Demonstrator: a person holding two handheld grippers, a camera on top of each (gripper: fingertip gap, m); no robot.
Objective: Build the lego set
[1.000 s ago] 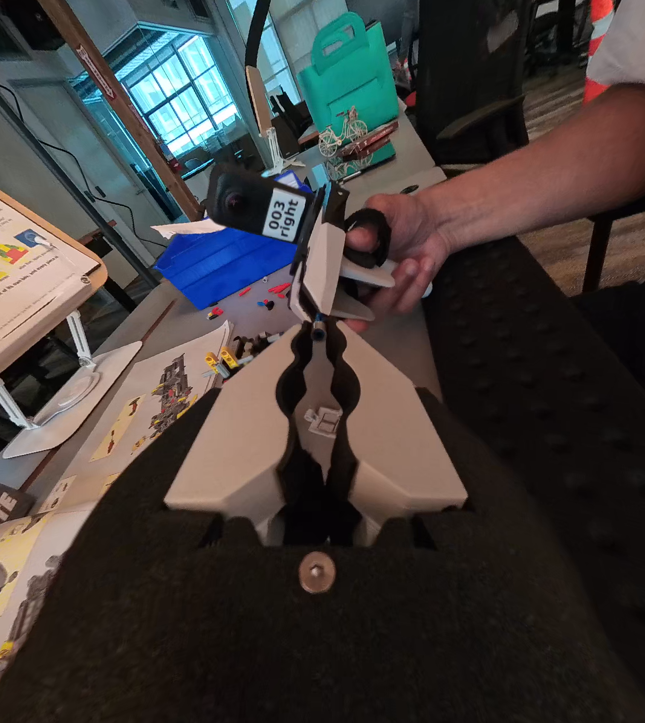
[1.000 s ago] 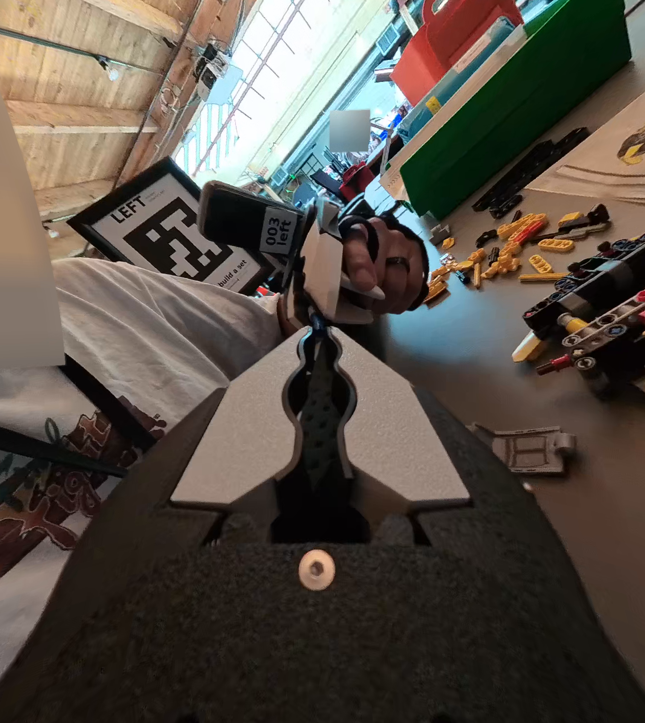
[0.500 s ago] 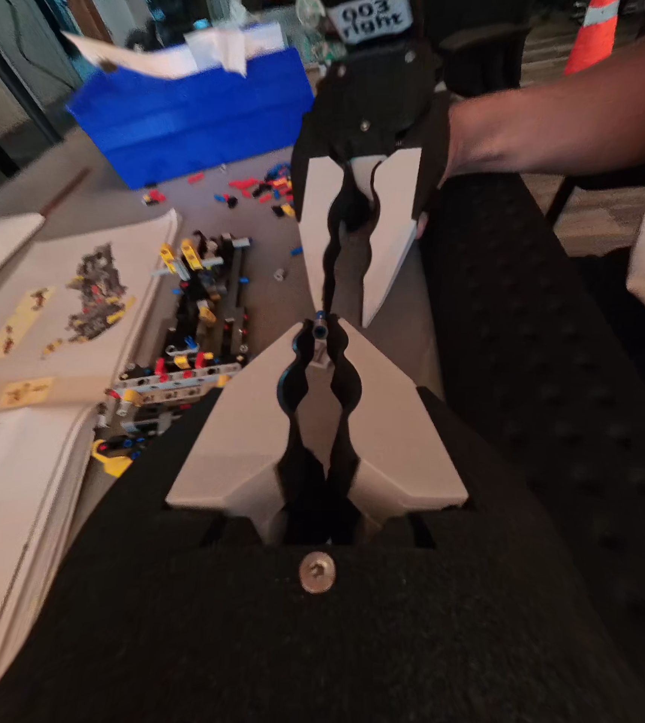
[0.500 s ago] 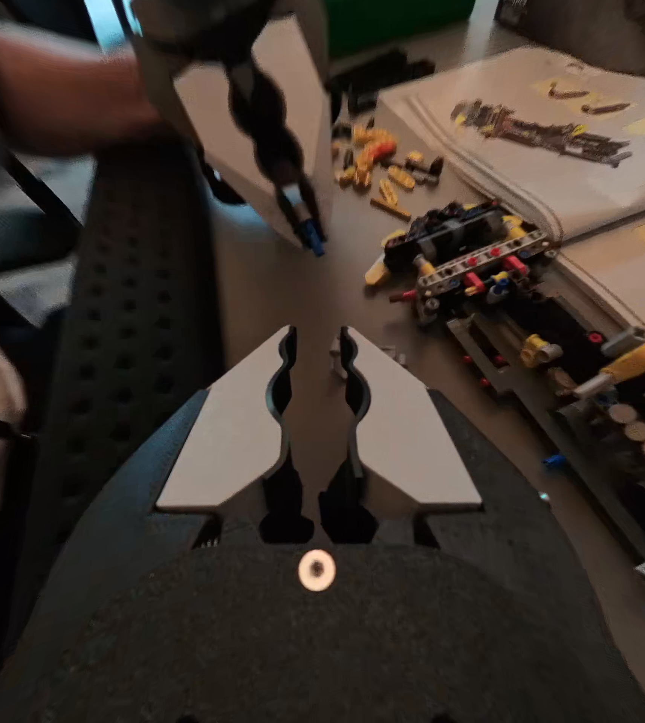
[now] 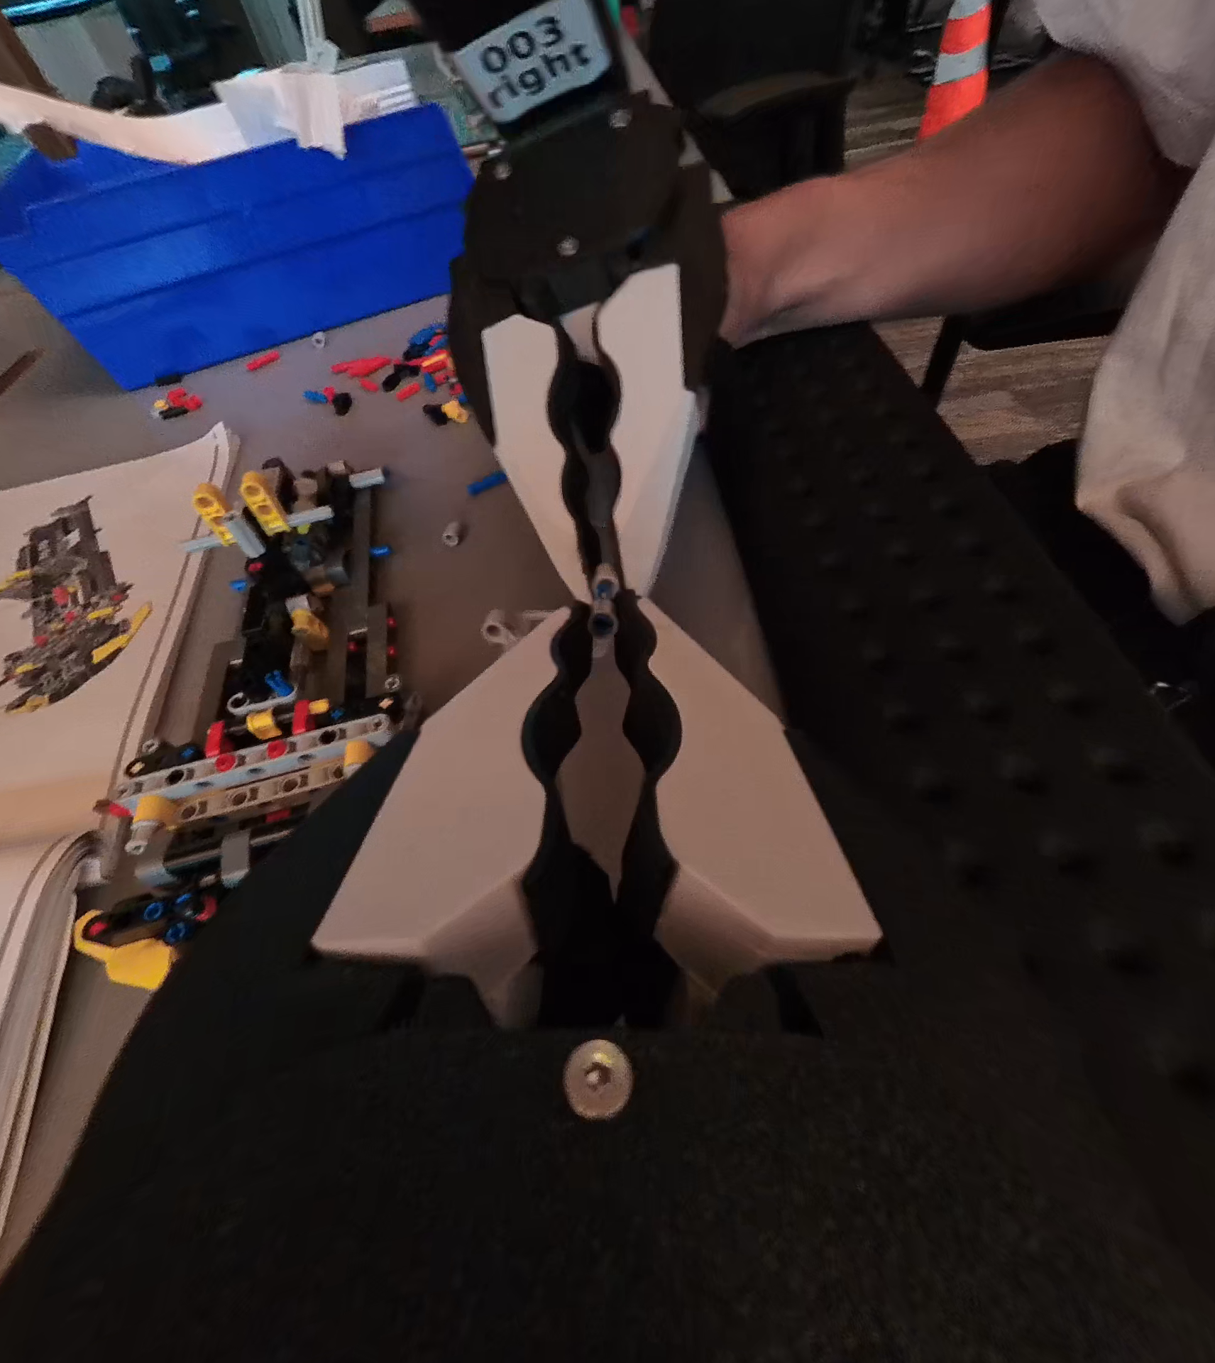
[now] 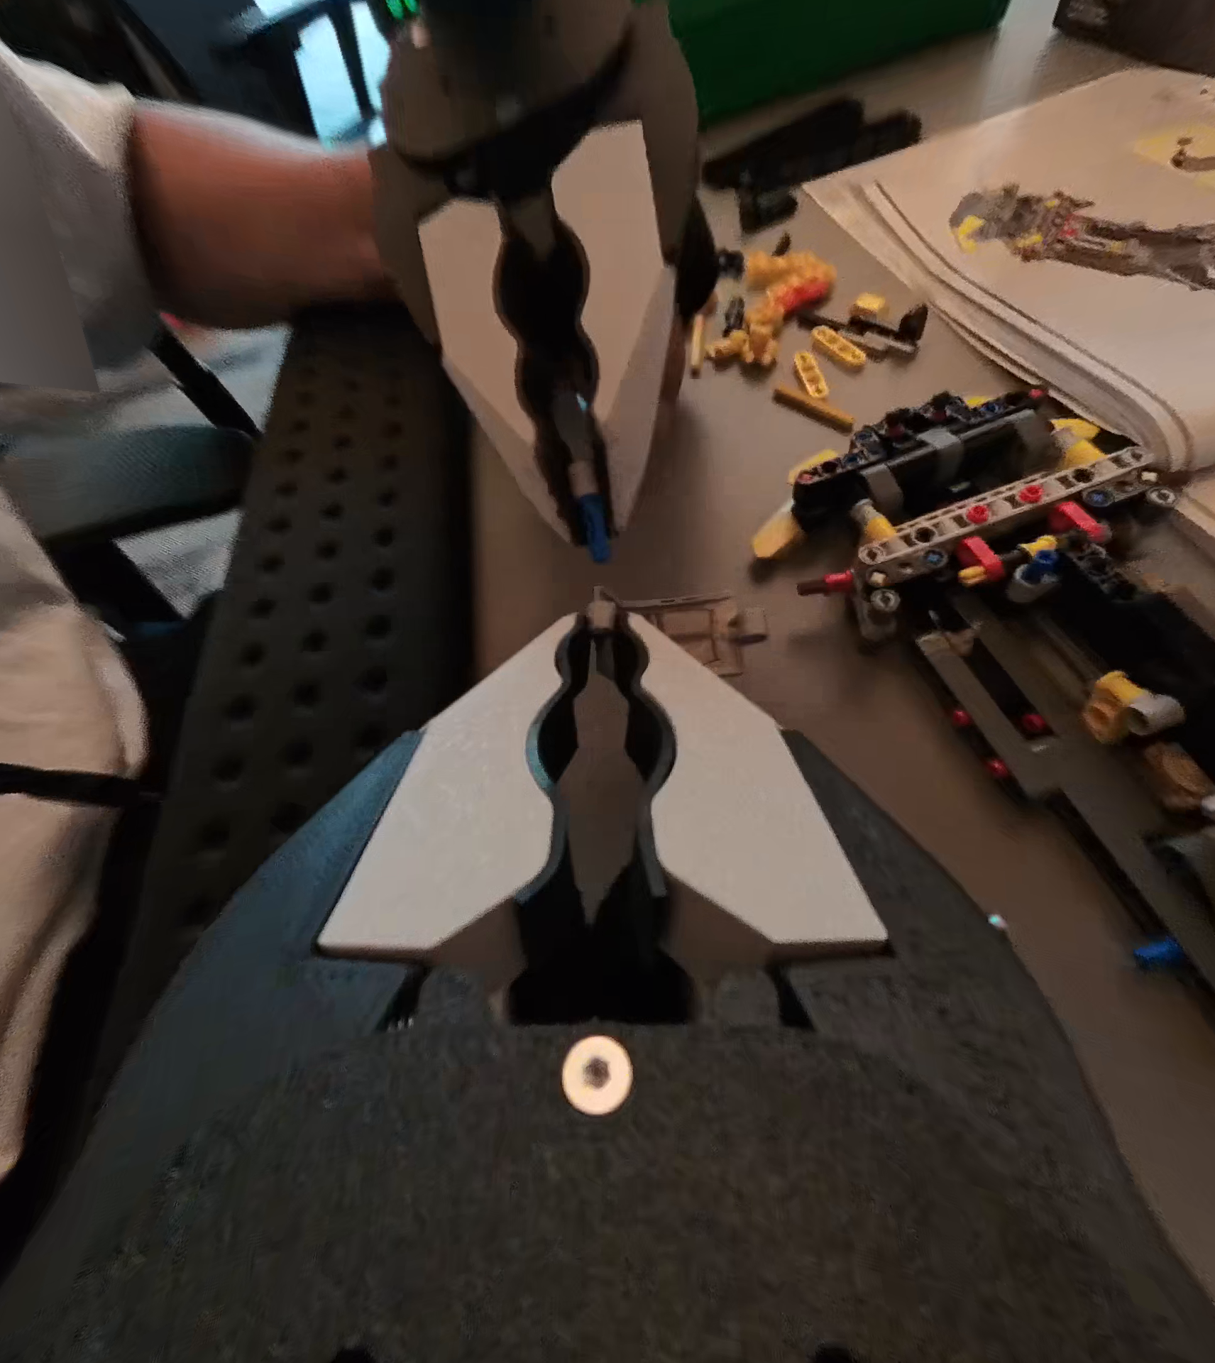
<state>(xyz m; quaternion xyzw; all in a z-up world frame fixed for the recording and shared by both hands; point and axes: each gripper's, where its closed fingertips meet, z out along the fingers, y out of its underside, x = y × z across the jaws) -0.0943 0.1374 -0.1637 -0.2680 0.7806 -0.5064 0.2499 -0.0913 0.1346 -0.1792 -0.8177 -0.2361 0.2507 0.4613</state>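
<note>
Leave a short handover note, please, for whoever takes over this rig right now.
Left claw: shut on a blue pin.
Right claw: shut on a small grey piece.
The two claws meet tip to tip above the table; a small gap still separates pin and piece.
Done: the model lies part-built beside the open manual; loose parts lie beyond it.
Left: probably push the pin into the piece, then fit that to the model.
</note>
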